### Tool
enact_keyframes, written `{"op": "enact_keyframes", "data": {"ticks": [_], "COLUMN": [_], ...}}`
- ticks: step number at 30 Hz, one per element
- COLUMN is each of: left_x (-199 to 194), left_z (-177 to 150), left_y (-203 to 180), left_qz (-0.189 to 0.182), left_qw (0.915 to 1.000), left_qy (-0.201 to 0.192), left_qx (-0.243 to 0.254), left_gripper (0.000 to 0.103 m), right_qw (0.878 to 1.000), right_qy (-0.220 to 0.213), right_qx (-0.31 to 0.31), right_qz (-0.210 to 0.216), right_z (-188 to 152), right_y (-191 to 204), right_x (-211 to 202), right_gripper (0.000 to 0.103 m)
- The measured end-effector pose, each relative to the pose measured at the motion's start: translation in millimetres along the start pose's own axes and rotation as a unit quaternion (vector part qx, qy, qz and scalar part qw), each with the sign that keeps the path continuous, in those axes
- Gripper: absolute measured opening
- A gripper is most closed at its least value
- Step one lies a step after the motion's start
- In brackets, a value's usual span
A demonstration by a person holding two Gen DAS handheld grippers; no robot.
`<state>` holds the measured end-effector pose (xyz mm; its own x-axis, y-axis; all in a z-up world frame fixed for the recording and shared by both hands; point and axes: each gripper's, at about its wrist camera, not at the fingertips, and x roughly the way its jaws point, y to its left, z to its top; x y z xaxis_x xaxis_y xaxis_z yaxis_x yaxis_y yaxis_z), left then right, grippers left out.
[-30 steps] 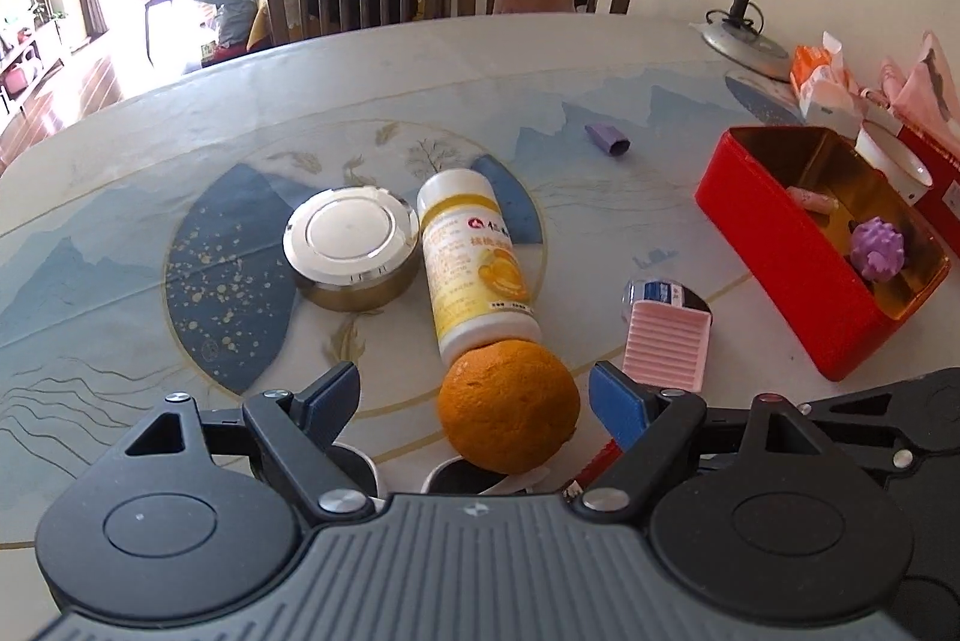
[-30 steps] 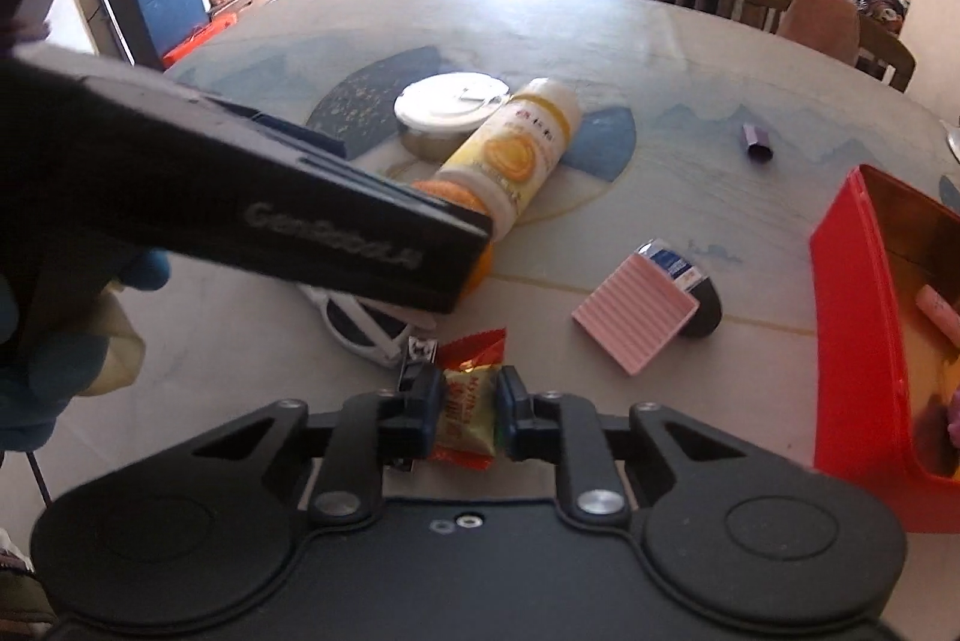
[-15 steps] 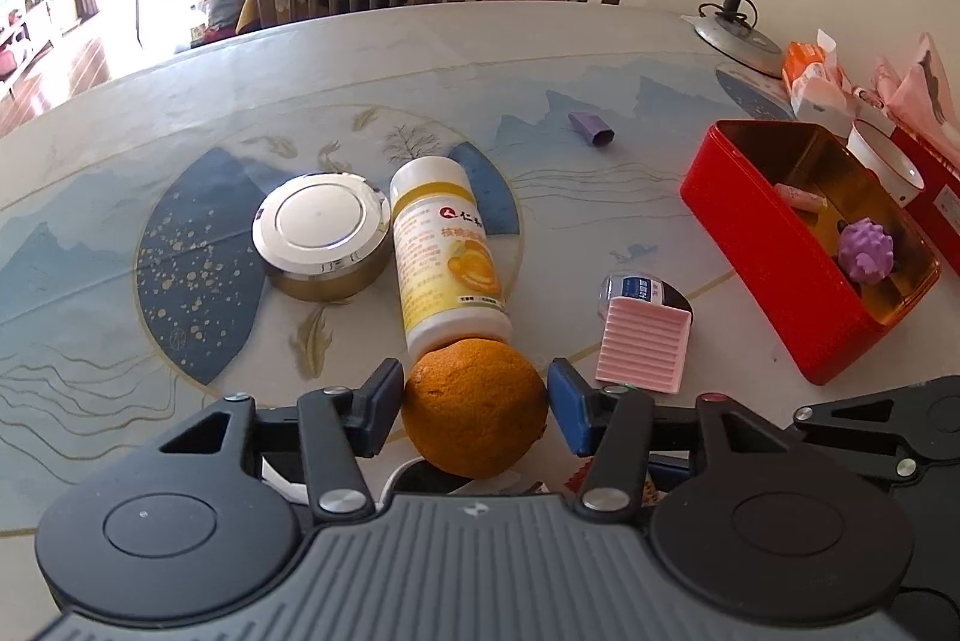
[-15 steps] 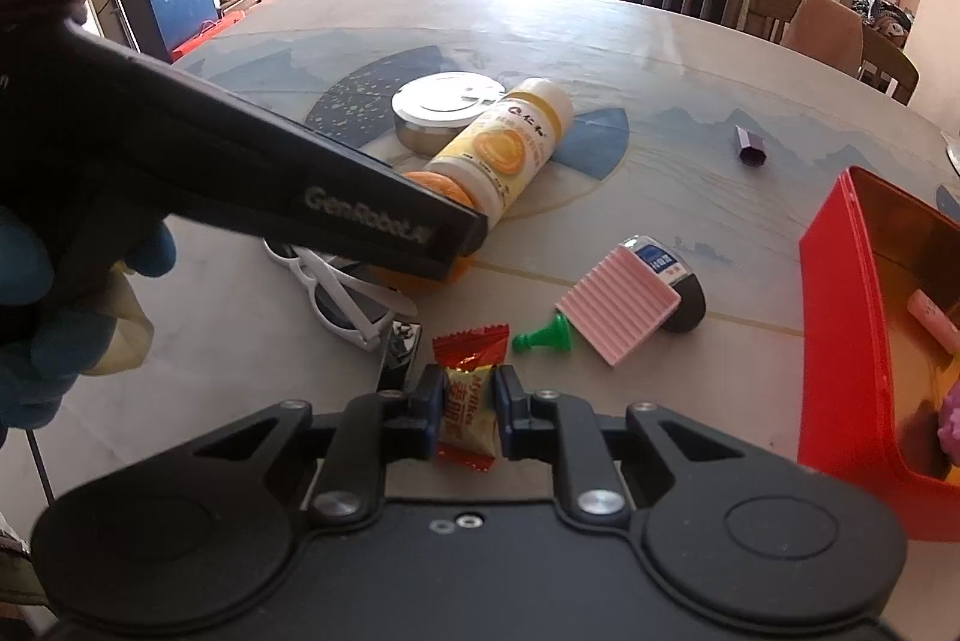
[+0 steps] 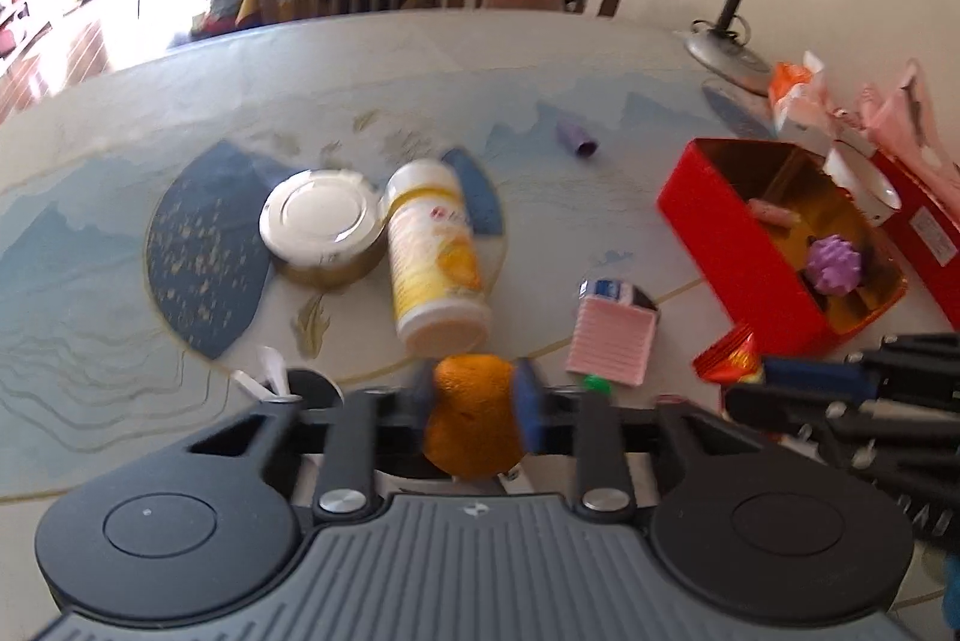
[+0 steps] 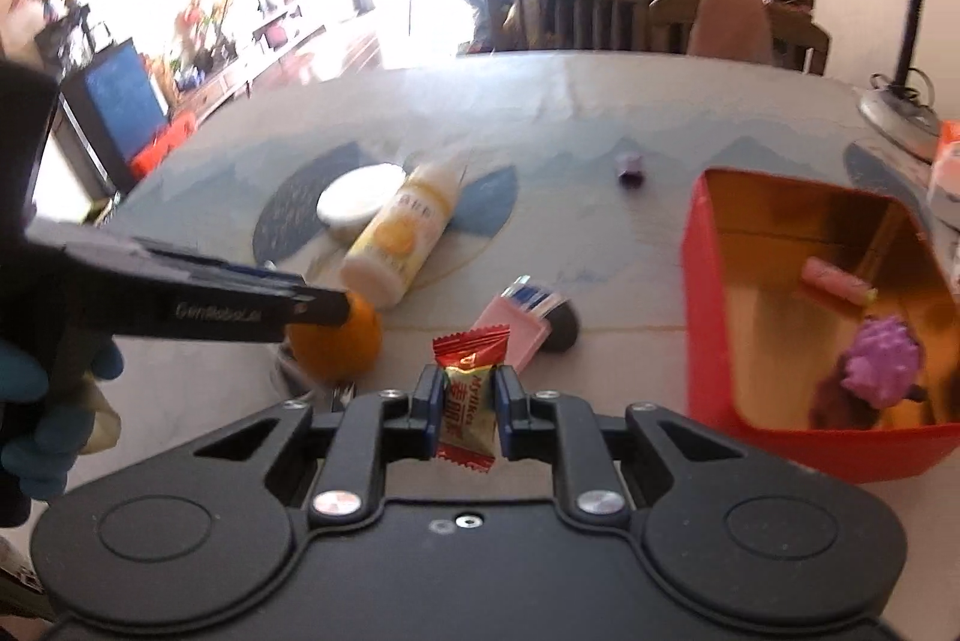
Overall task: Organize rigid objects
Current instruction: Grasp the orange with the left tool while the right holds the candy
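Observation:
My left gripper is shut on an orange and holds it near the table's front edge; the orange also shows in the right wrist view. My right gripper is shut on a red and gold wrapped candy, lifted above the table just left of the open red box. The red box holds a purple spiky ball and a pink piece.
On the table lie a yellow-white pill bottle, a round silver-lidded tin, a pink ribbed card on a dark case, a purple cap and a small green piece. A desk lamp and packets stand at the right.
My left gripper closed on the orange. My right gripper rose with the candy and moved right, toward the red box.

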<state>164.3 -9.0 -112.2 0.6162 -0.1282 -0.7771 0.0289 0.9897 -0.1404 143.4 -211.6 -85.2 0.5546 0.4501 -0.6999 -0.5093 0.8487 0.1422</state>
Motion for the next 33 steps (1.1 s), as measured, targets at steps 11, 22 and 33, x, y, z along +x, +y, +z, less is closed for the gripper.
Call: {"op": "enact_keyframes", "data": {"ticks": [11,22,33], "left_x": [10,44,40], "left_z": [2,0,-2], "left_y": [-12,-4,3], "left_qz": [0.018,0.066,0.061], "left_qw": [0.9995,0.9962,0.9968], "left_qy": [0.018,0.055,0.051], "left_qx": [0.019,0.015,-0.011], "left_gripper": [0.072,0.067,0.054], "right_qw": [0.999,0.998,0.998], "right_qy": [-0.01,-0.007,-0.013], "right_qx": [0.034,0.054,0.059], "right_qz": [-0.006,-0.017,-0.021], "right_z": [-5,-14,-14], "right_y": [-19,-34,-46], "right_x": [-13,-19,-20], "right_gripper": [0.017,0.017,0.017]}}
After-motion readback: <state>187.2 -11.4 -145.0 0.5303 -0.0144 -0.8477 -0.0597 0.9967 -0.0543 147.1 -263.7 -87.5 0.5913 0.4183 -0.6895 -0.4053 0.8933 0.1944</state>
